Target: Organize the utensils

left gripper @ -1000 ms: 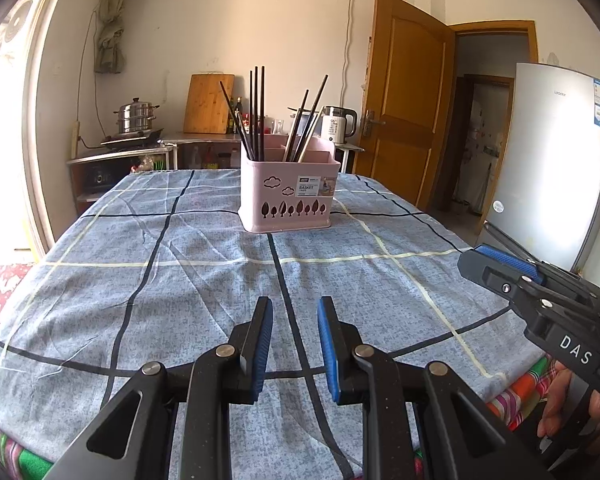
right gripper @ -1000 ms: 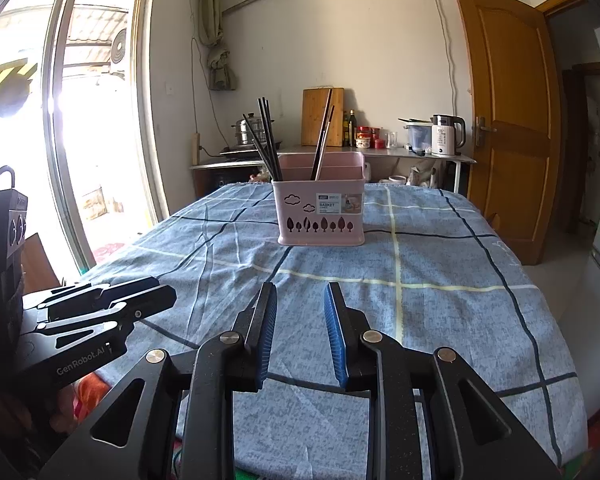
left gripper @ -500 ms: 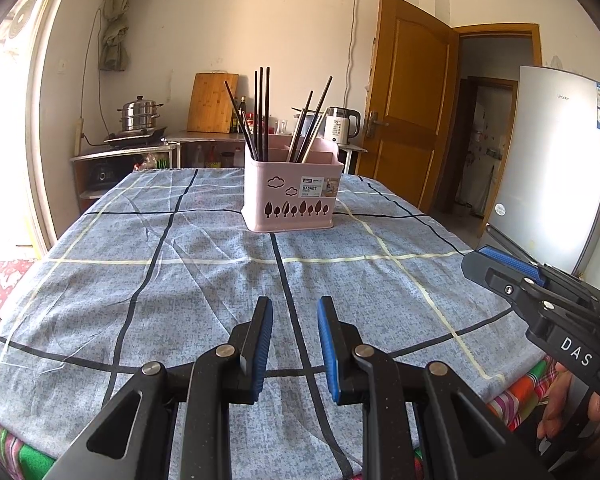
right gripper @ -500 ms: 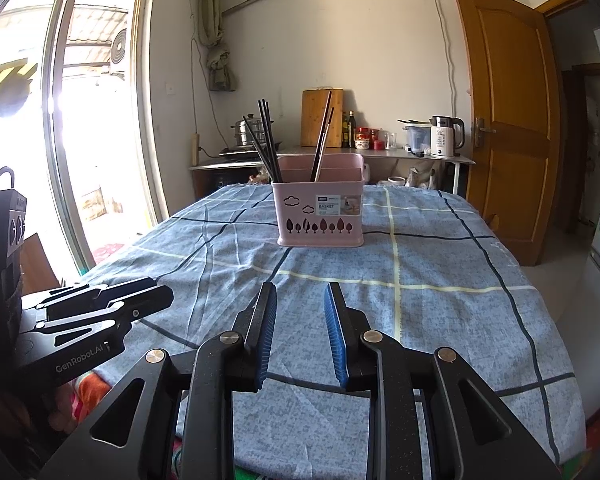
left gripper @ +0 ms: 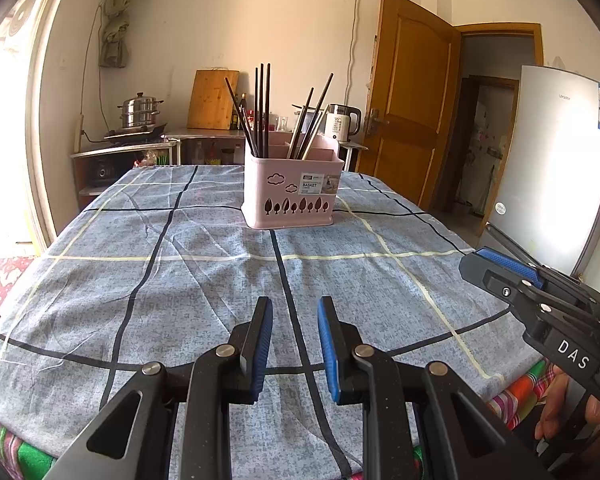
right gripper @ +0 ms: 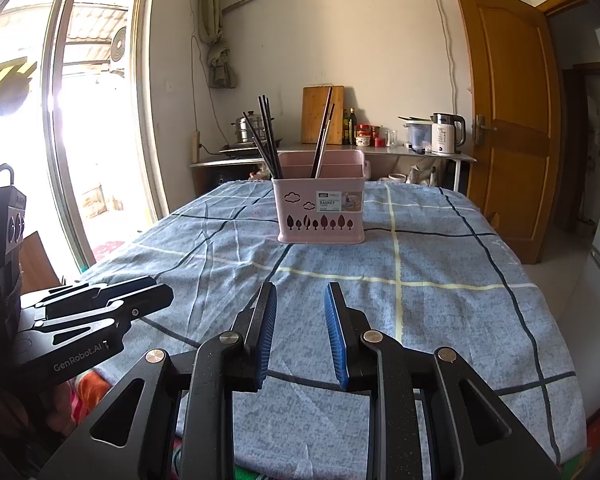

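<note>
Standing upright in two compartments of the pink utensil basket (left gripper: 293, 188) at the far middle of the cloth-covered worktop (left gripper: 204, 280), the black chopsticks (left gripper: 262, 108) are kept sorted, while the left claw (left gripper: 295, 312) and right claw (right gripper: 301, 296) are held parted and empty near the front edge, well apart from it.

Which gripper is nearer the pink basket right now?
Neither clearly. Left gripper and right gripper both hover at the near table edge, jaws open and empty, with the pink basket far across the cloth.

Two low wrist views from the near table edge, angled slightly down, both facing the far pink basket (left gripper: 293, 188) (right gripper: 321, 213).
</note>
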